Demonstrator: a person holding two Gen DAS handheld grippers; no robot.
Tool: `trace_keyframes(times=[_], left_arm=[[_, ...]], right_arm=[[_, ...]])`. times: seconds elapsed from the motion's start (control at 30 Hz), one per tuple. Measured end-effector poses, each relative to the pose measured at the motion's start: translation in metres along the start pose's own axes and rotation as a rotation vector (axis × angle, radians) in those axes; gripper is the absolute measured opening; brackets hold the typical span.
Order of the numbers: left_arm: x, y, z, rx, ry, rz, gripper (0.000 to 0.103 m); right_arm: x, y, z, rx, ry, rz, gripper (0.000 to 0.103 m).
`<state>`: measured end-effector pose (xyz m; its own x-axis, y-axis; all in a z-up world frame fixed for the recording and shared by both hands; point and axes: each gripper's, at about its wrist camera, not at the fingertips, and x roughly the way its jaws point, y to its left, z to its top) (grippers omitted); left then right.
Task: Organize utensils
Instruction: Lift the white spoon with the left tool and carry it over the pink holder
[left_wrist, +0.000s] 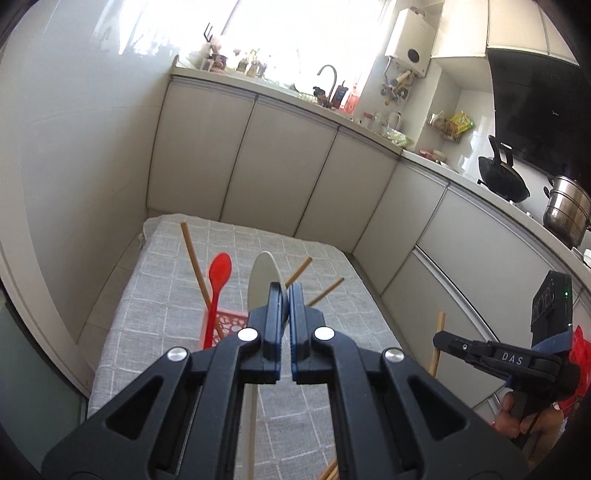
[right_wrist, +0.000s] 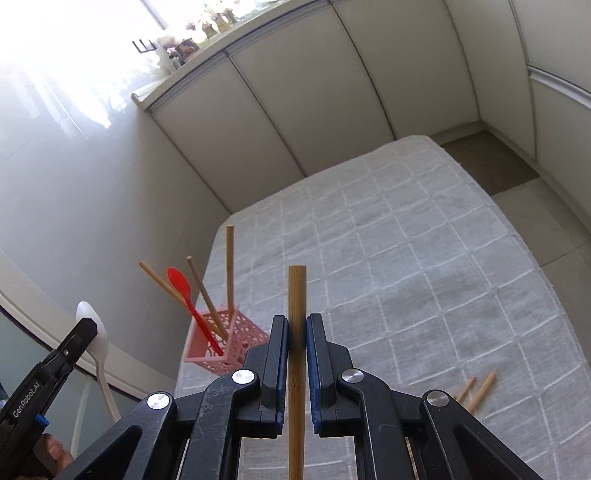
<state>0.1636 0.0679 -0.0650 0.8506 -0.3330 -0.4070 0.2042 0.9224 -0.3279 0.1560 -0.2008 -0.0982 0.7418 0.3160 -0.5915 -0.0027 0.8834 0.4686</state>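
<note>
Two handheld grippers are raised above a table covered in a grey checked cloth (right_wrist: 424, 258). Left gripper (left_wrist: 283, 295): its blue-padded jaws are pressed together on a white spoon (left_wrist: 264, 280), gripping it near the bowl, which stands up past the fingertips while the handle hangs down below. Right gripper (right_wrist: 297, 328): its jaws are clamped on a single bamboo chopstick (right_wrist: 297, 295), held upright, its blunt end rising above the fingertips and the rest running down between the arms.

Beyond both grippers, near the left edge of the table, sits a pink lattice utensil basket (right_wrist: 225, 343). A red spoon (right_wrist: 184, 299) leans in it, bowl upward, with three chopsticks (right_wrist: 229, 273) fanning out of the same basket. More loose chopsticks (right_wrist: 478, 393) lie flat on the cloth toward the near right part of the table — partly hidden behind the right gripper's arm.

Past the far edge of the table stands a row of pale kitchen cabinets (left_wrist: 288, 166) under a cluttered counter with a tap (left_wrist: 330, 74), and a black wok (left_wrist: 502, 177) sits on the stove at the right
</note>
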Motion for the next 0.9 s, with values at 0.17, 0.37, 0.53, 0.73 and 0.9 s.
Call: trace_keyframes(times=[0.17,0.37,0.53,0.73,0.9], left_arm=[[0.017,0.002,0.002,0.030,-0.106,-0.013,0.004],[0.054,0.010,0.004,0.051,-0.135,-0.023,0.004],[0.079,0.019,0.008,0.029,-0.161,-0.039,0.004],[0.103,0.028,0.001,0.037,-0.188,-0.038,0.004],[0.105,0.031,-0.009,0.049,-0.225,-0.040,0.004]], right_arm=[[0.014,0.011,0.001,-0.006,-0.016,0.028,0.009],[0.030,0.016,0.005,-0.016,-0.008,0.026,0.009],[0.041,0.014,0.011,-0.024,-0.014,0.015,0.009],[0.051,0.006,0.020,-0.029,-0.030,-0.003,0.009],[0.060,0.006,0.022,-0.035,-0.022,-0.012,0.009]])
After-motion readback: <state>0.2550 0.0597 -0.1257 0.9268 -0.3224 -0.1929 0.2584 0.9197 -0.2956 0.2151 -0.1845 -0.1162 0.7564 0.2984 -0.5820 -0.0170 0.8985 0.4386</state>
